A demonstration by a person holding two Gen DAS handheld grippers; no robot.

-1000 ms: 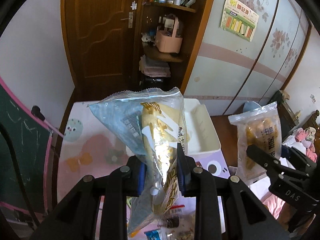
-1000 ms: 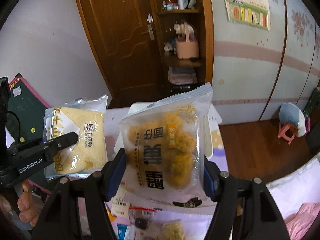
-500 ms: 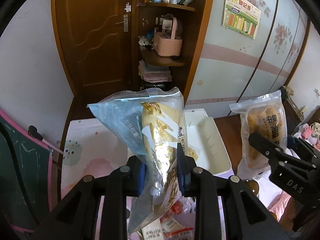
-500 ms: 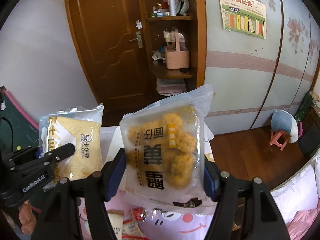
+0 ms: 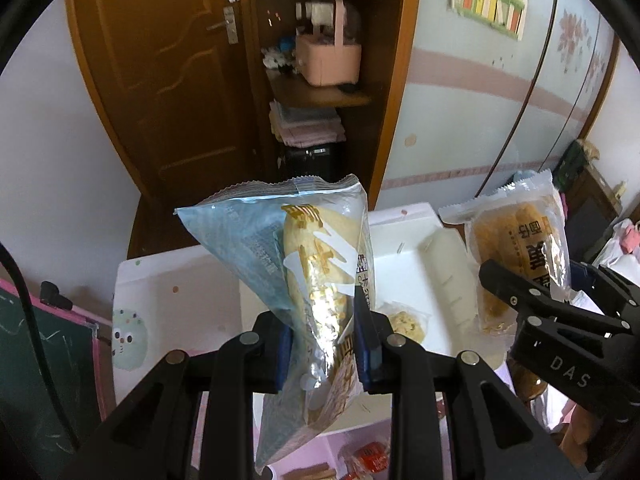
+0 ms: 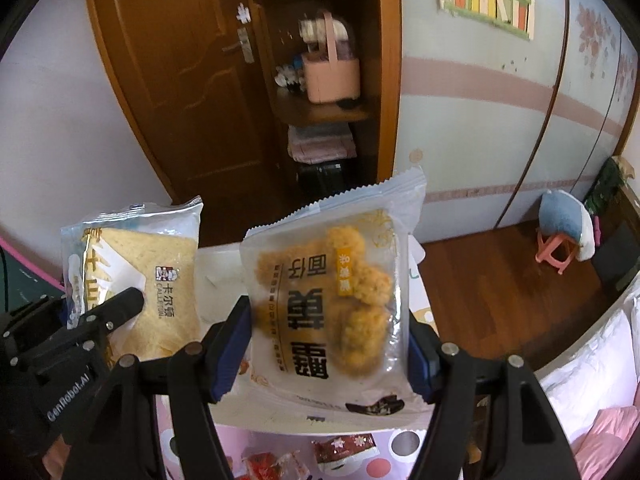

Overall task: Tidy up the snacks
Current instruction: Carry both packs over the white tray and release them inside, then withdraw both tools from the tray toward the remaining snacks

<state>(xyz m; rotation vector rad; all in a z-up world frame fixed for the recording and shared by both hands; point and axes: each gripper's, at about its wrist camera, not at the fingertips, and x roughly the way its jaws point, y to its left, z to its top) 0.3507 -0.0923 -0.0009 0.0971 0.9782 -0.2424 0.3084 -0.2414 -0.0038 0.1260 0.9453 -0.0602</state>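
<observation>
Behind everything stands a brown wooden door (image 5: 160, 92) beside open shelves carrying a pink basket (image 5: 328, 56) and folded cloths. Below, the pastel worktop (image 5: 172, 292) bears a shallow white tray (image 5: 432, 264) with one small wrapped snack (image 5: 404, 322) lying in it.

The left tongs (image 5: 322, 344) are squeezed narrow on a crinkly clear-and-blue bread packet (image 5: 304, 264), turned edge-on and standing upright over the tray's near left corner, hiding that part. The right tongs (image 6: 328, 344) grip a flat, glossy cake packet (image 6: 336, 296) by its two side edges; lumpy golden pieces show through the film. It blocks most of the tray in the right wrist view. More small wrapped snacks (image 6: 344, 446) lie on the worktop below it.
</observation>
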